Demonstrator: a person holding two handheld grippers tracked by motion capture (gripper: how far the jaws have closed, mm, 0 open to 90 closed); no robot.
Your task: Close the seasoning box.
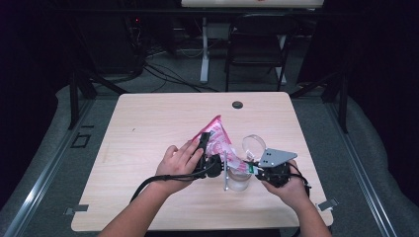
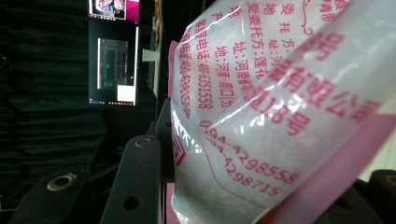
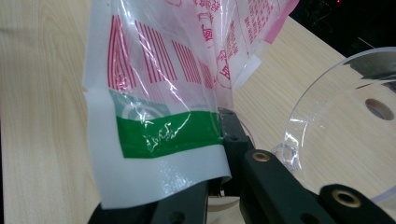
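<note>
Both grippers pinching the pink-printed bag [image 1: 217, 140] over the table [image 1: 148, 128], left gripper [image 1: 204, 148] clamped around its fat upper body, right gripper [image 1: 249, 169] shut tight on the green-striped bottom corner, clear jar [image 1: 239, 181] right below that corner, round lid [image 1: 253, 145] just behind the right one.

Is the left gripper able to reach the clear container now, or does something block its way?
Probably not at once: the left gripper is shut on the pink bag, which hangs between it and the clear container.
</note>
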